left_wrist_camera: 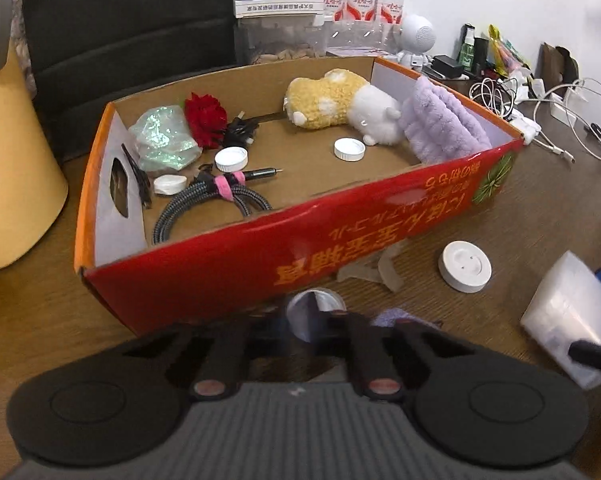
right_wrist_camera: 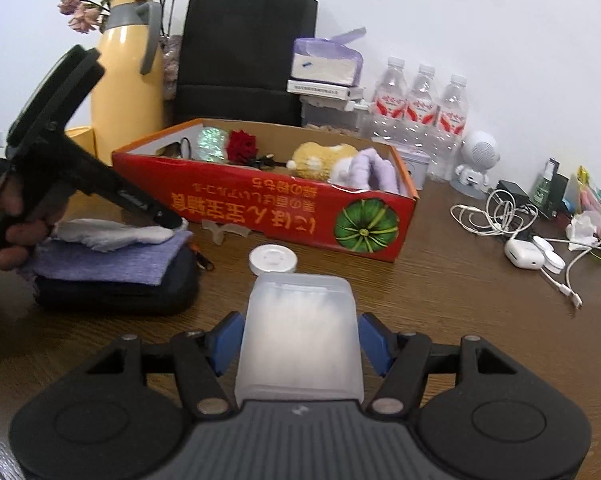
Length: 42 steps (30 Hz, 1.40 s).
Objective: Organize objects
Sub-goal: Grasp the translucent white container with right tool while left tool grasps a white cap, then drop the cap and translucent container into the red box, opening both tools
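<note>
Red carton [right_wrist_camera: 260, 204] with orange lettering, an orange rim and a green striped pumpkin motif [right_wrist_camera: 366, 228]; plain brown cardboard inside. Contents: red flower [left_wrist_camera: 205, 119], yellow-and-white plush toy [left_wrist_camera: 340, 106], lilac ribbed plush cloth [left_wrist_camera: 444, 124], iridescent green wrap [left_wrist_camera: 164, 138], white caps [left_wrist_camera: 349, 149], grey braided cable [left_wrist_camera: 216, 208] with pink tie. Brown wood-grain counter [right_wrist_camera: 440, 300]. Upper left of the frame: yellow jug [right_wrist_camera: 126, 92]; black bag [right_wrist_camera: 240, 56].

Even, soft indoor light; shadows faint. Glare patch on glossy red cardboard box [left_wrist_camera: 404, 200]. Strong fisheye bending, dark corners. Left view motion-blurred near black gripper fingers [left_wrist_camera: 364, 344]; right sharper.
</note>
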### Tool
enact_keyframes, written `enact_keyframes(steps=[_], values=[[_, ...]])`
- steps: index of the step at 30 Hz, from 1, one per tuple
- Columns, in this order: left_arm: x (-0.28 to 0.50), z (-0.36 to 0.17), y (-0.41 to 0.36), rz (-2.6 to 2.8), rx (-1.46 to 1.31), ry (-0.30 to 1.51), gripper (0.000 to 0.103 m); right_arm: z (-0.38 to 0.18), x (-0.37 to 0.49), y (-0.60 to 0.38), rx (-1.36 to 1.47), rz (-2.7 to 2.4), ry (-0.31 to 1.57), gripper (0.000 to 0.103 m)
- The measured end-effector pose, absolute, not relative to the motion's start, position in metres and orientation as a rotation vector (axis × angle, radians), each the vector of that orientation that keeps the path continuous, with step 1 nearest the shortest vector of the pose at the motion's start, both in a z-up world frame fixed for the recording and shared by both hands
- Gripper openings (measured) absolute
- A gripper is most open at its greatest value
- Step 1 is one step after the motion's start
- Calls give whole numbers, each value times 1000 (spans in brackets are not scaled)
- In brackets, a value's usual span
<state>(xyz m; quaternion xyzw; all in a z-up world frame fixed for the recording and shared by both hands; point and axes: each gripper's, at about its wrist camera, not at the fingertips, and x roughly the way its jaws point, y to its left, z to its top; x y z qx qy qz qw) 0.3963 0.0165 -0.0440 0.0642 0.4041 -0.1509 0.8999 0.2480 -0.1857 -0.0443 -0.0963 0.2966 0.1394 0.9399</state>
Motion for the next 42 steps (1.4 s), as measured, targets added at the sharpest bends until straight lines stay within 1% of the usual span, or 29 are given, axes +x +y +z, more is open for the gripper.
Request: enact_keyframes(steps=[4,10,15,20,23,25,30,34,37,39,42], values=[[365,-35,14,-300,136,765,5,-42,238,-188,-182,308,613,62],[274,18,20,-281,88,593,5,-29,183,-196,-116,358,569,62],[191,26,22,-244,11,596,5,-21,128,-202,-40,364,565,62],[112,3,22,-175,-88,633,5,-14,69,-216,-14,365,529,62],[79,-3,19,-167,-99,655,5,-16,44,-226,17,362,541,62],[67,2,19,-171,-78,630,5,-16,33,-235,54,358,540,62],[72,10,20,-141,-66,594,5,-14,28,-245,84,342,512,63],[94,23,25,-212,-90,548,5,0,49,-248,85,357,474,62],[140,44,35,-246,-131,518,5,23,82,-244,46,359,389,63],[179,63,40,-273,-139,504,5,46,120,-238,52,407,343,62],[253,86,38,-269,-116,502,5,79,205,-233,197,507,350,62]])
